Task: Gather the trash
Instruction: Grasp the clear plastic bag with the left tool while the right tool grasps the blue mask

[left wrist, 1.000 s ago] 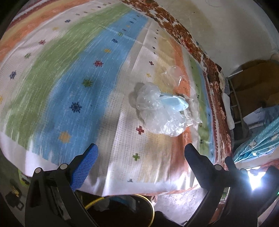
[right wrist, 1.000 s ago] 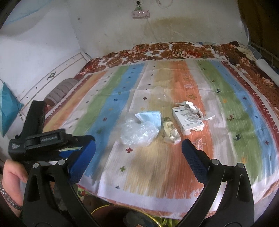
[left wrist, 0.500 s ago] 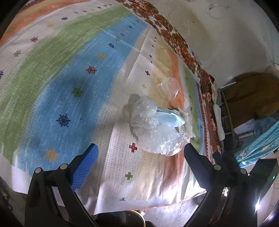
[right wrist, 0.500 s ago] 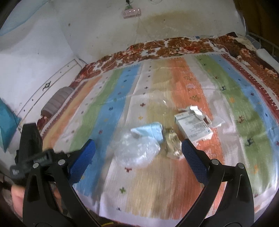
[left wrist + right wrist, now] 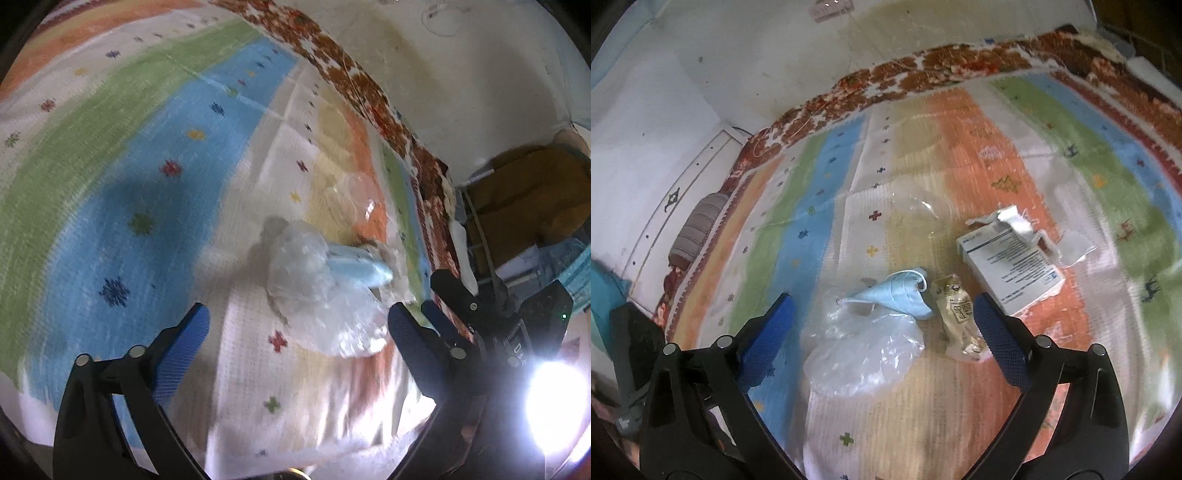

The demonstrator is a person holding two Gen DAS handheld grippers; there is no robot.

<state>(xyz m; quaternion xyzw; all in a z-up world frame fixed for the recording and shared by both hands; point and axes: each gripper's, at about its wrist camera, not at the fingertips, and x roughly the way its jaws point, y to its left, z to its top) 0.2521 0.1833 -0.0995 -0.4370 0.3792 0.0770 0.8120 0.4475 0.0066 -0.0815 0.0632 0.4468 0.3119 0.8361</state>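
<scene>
A bedroom in a lived-in home, plainly. A bed [image 5: 1015, 424] fills most of the room, covered with a woven spread [image 5: 820, 206] in green, blue, orange and cream stripes dotted with small stars and crosses — under it a red-brown flowered sheet [image 5: 923, 70] shows along the far edge. A rolled grey bolster [image 5: 696, 225] lies by the white, stained wall [image 5: 757, 48], and a socket strip [image 5: 833, 8] hangs high on it. Beside the bed stands a rack [image 5: 484, 243] with brown cloth [image 5: 532, 192] heaped on it — ordinary household clutter.
</scene>
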